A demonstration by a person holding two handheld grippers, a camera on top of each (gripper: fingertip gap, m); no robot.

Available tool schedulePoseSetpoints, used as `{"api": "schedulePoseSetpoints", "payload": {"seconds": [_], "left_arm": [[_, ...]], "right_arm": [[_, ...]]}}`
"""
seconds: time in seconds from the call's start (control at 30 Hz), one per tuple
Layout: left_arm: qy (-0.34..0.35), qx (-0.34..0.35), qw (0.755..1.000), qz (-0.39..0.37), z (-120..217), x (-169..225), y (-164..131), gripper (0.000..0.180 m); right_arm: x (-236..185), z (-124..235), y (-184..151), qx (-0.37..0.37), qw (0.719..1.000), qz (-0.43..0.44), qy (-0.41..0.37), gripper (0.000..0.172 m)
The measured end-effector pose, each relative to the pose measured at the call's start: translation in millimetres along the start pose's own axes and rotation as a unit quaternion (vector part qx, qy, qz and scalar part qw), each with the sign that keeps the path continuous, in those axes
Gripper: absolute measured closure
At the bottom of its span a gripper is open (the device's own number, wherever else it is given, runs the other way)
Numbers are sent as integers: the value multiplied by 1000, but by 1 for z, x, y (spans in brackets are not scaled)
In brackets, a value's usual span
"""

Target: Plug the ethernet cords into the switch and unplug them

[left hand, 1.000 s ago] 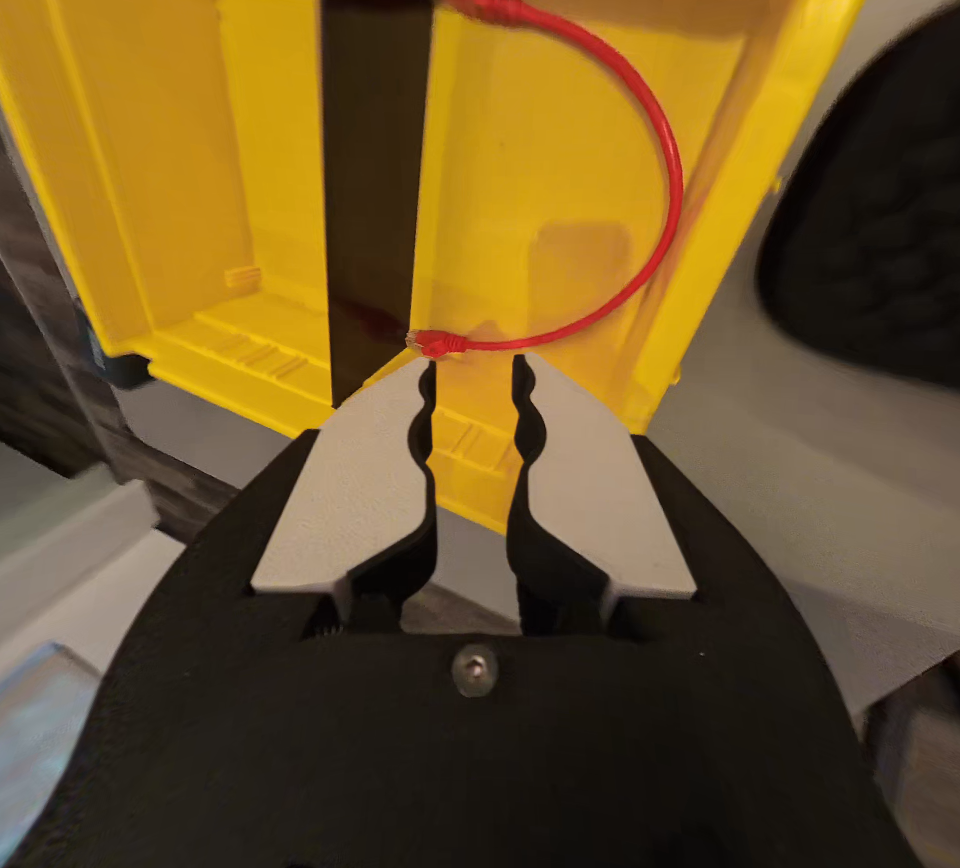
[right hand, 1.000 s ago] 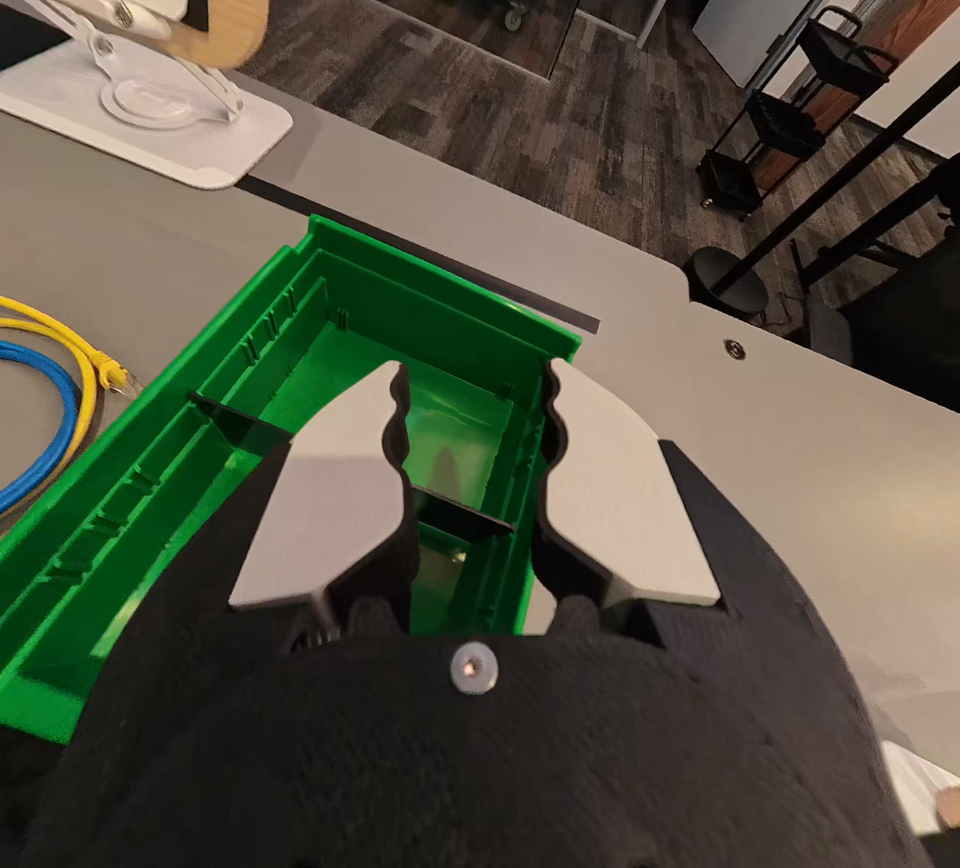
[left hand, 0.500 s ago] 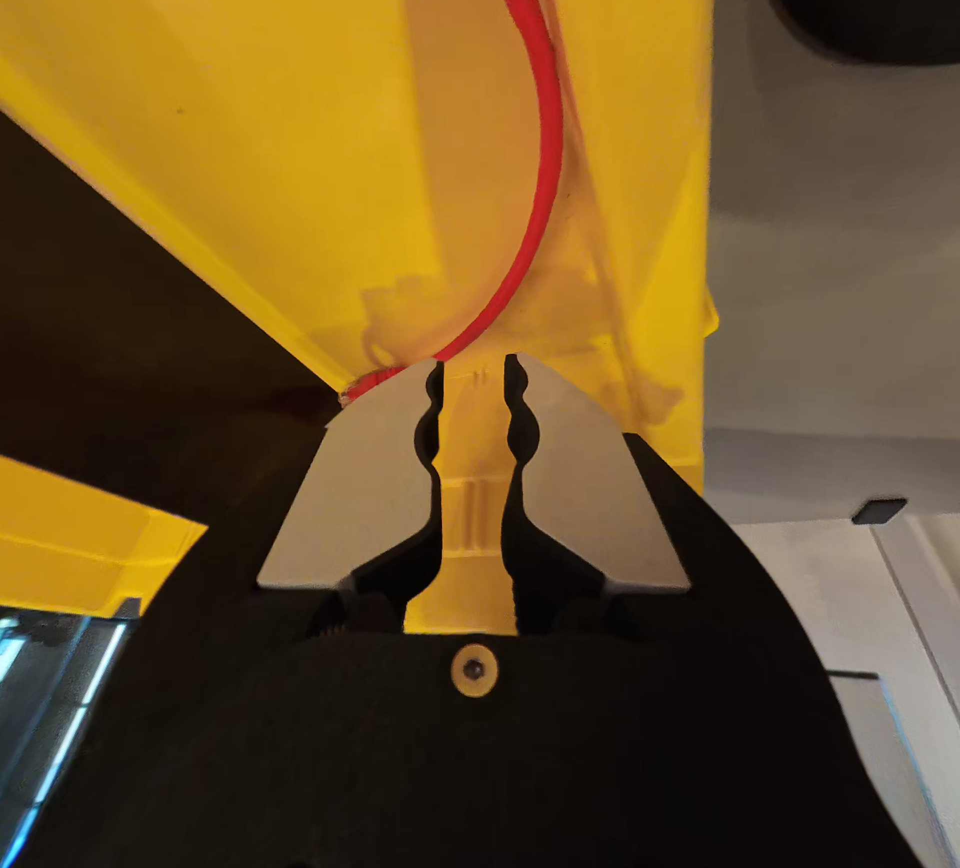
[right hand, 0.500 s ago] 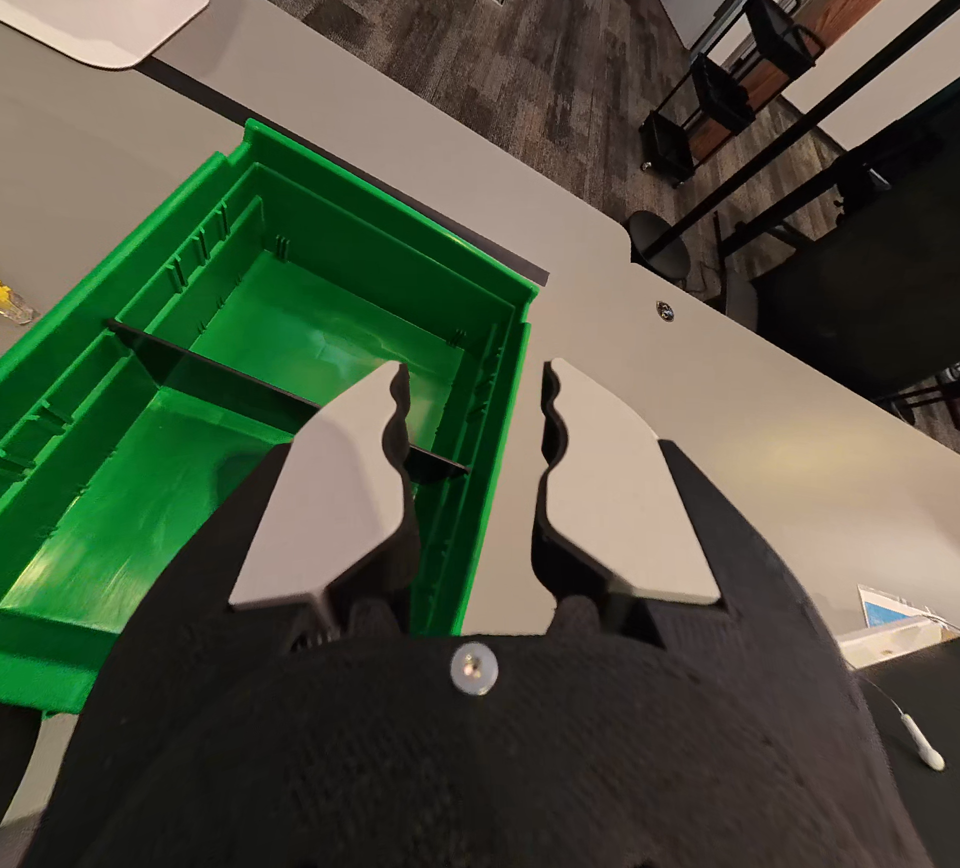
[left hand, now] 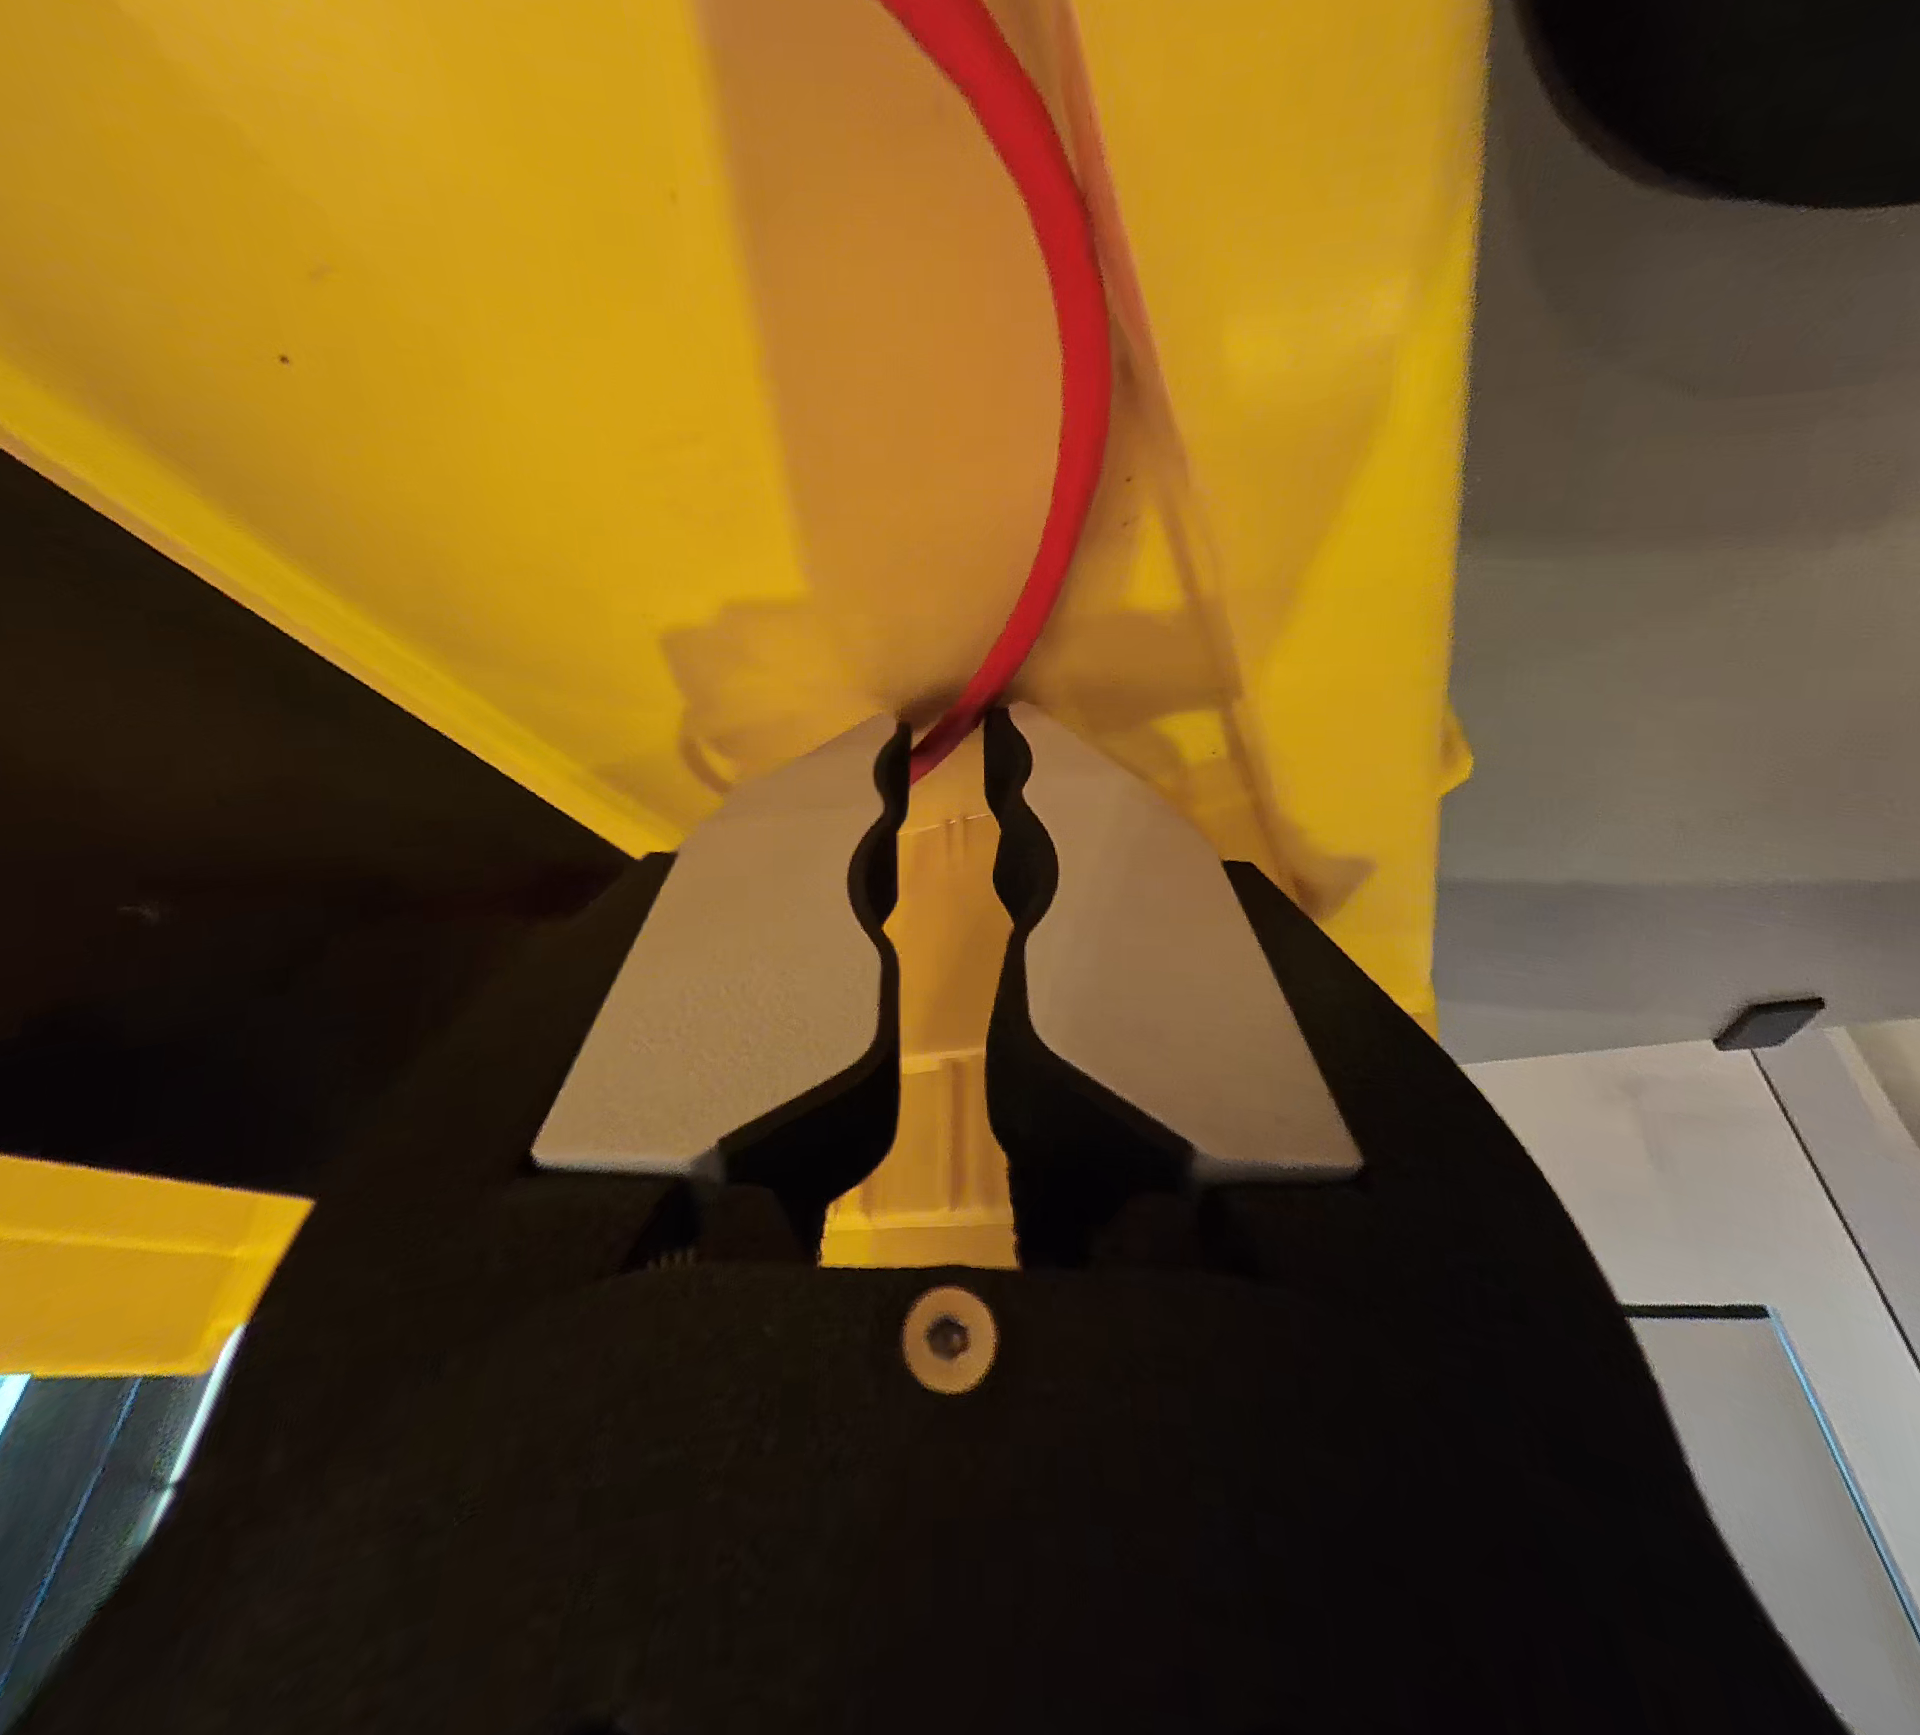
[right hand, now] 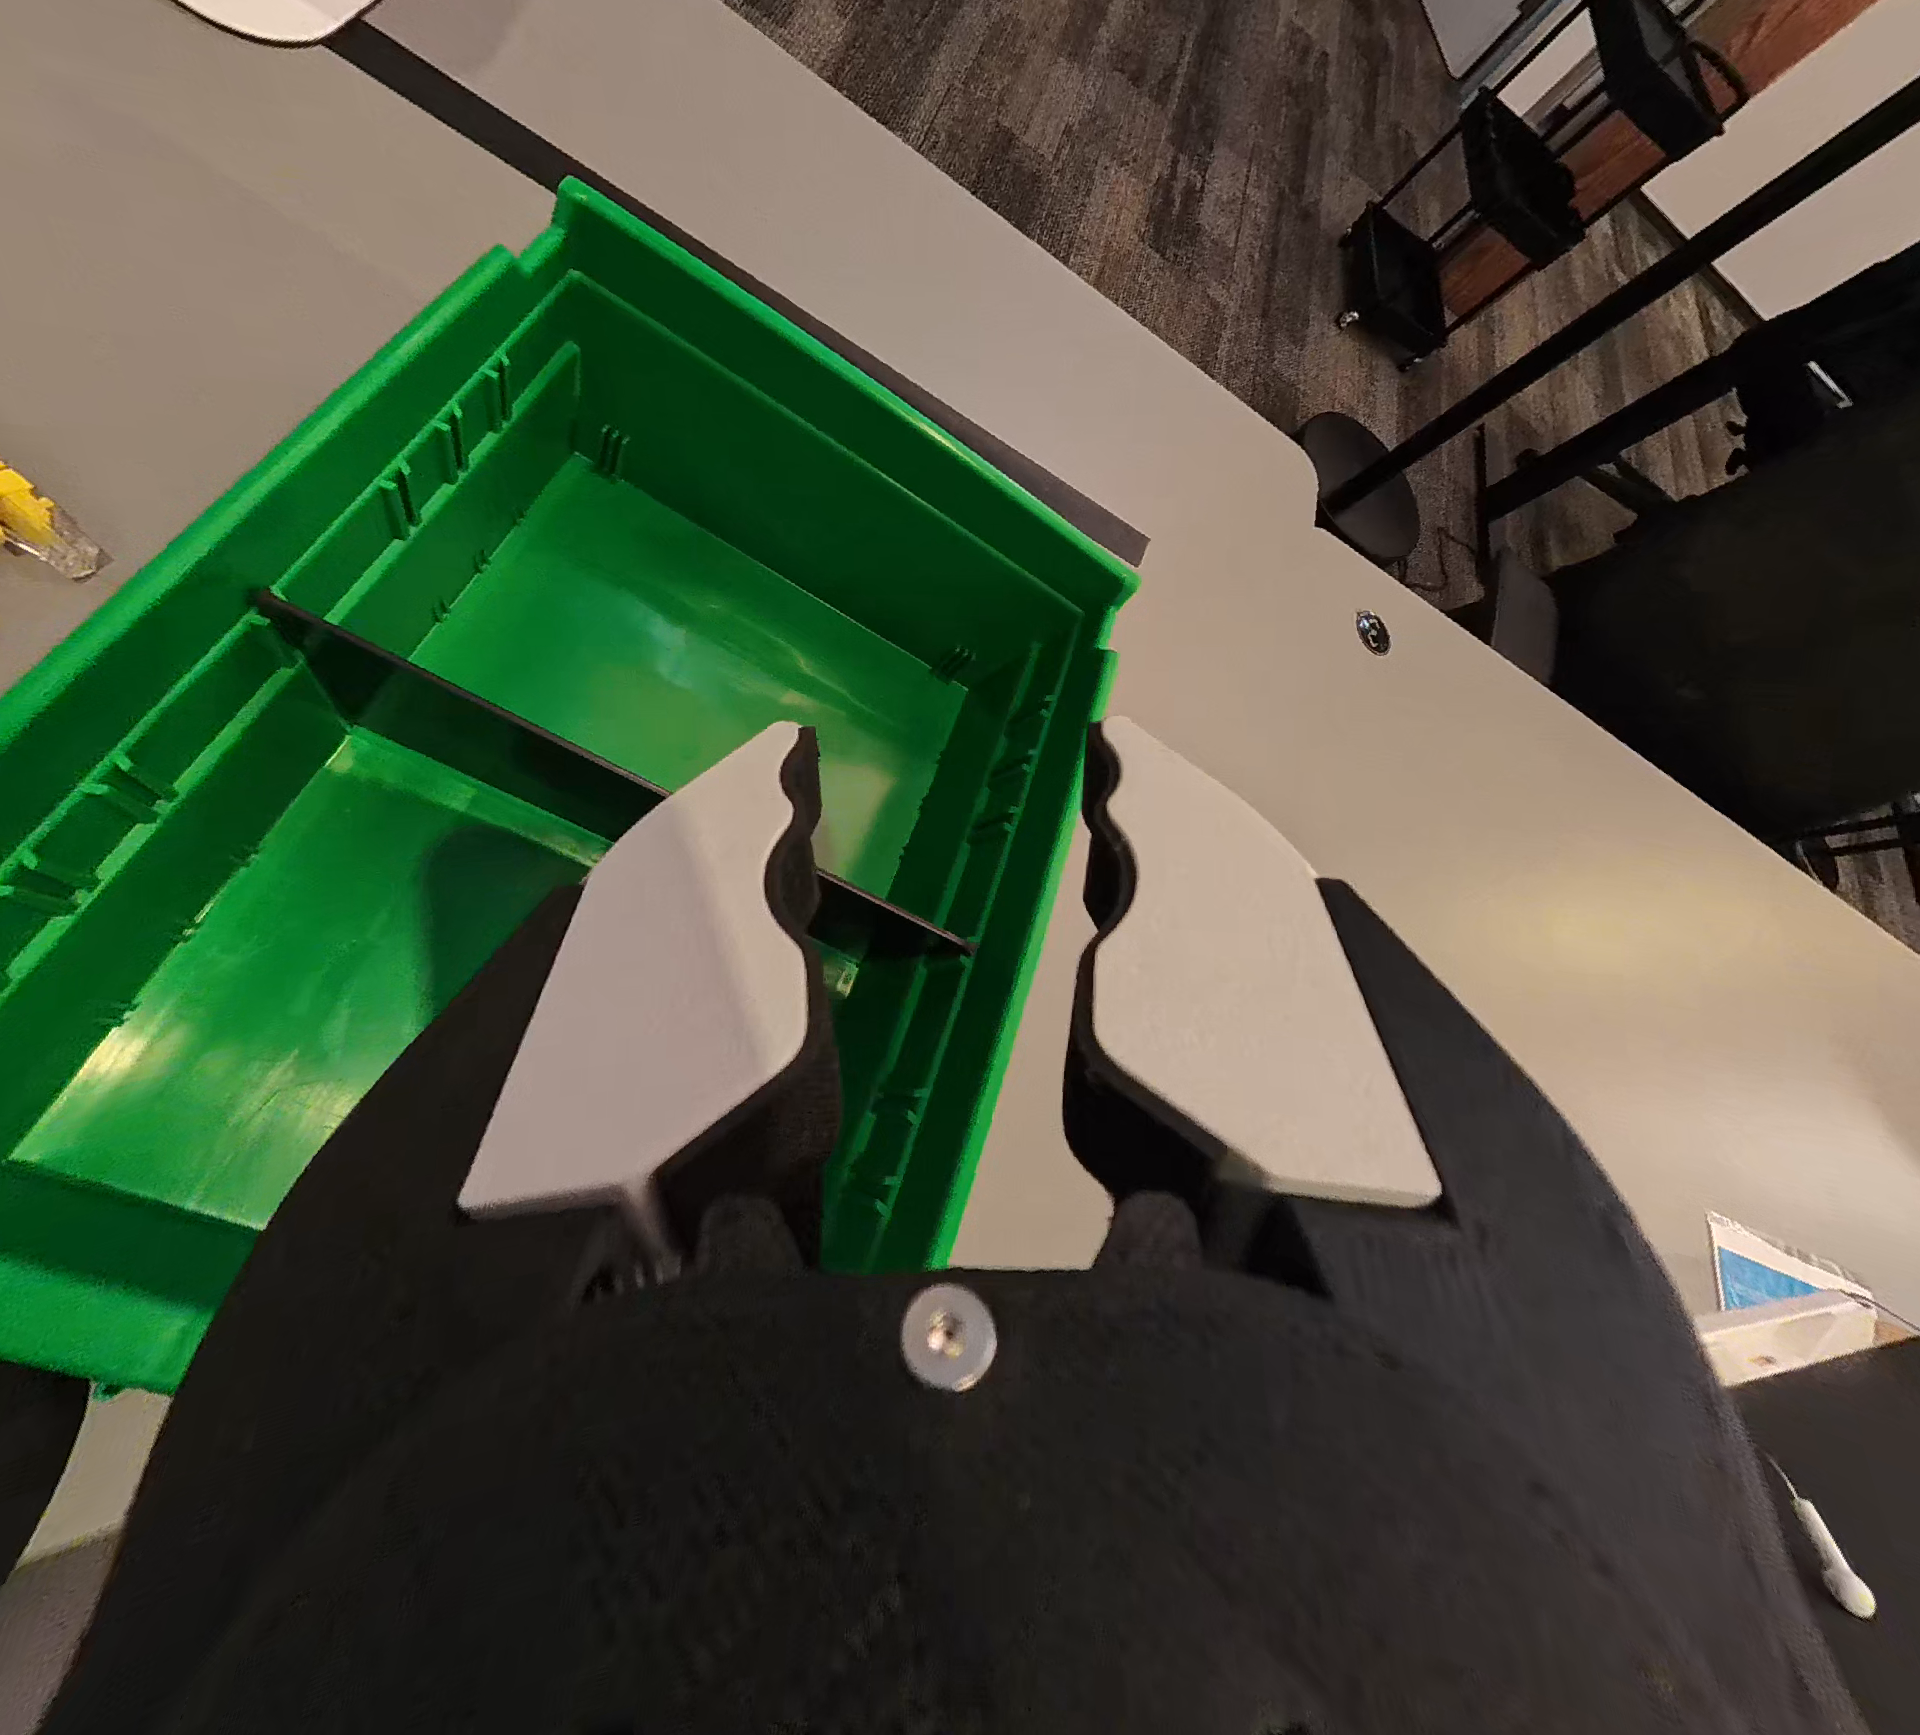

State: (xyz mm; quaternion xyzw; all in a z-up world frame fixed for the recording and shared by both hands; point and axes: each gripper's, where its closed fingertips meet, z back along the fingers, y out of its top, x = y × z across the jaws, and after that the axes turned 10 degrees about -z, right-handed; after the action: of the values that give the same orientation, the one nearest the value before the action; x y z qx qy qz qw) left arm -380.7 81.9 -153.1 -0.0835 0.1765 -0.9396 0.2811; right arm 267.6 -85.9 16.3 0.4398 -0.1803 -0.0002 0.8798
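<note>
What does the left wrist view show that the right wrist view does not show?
Only the left wrist view: a yellow bin and a red cord running down between the tips of the left claw, which is nearly closed. Only the right wrist view: a green bin with a black divider, a yellow plug and the wide-open, empty right claw. Both: the grey table.

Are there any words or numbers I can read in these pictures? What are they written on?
Yellow bin: no words or numbers show.
Green bin: no words or numbers show.
Blue and white paper at the table's edge: any print is too small and blurred to read.
Nothing else in either view has writing that can be read.
</note>
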Motion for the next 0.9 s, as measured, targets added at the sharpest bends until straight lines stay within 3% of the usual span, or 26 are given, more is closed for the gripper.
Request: {"api": "schedulePoseSetpoints", "payload": {"seconds": [0.43, 0.47, 0.63, 0.77, 0.9], "left_arm": [[3, -6, 1000, 0, -1, 0, -2, 159], [0, -5, 1000, 1, -1, 0, -2, 167], [-11, -1, 1000, 15, 0, 0, -2, 168], [-14, 3, 999, 36, 22, -2, -6, 169], [-21, 41, 995, 87, 69, -3, -6, 170]], "right_arm": [[0, 0, -4, -8, 1000, -1, 2, 122], [0, 0, -5, -9, 1000, -1, 3, 122], [-1, -2, -7, -15, 1000, 1, 5, 122], [-2, -3, -6, -14, 1000, 2, 9, 122], [-4, -2, -4, -9, 1000, 1, 15, 122]]}}
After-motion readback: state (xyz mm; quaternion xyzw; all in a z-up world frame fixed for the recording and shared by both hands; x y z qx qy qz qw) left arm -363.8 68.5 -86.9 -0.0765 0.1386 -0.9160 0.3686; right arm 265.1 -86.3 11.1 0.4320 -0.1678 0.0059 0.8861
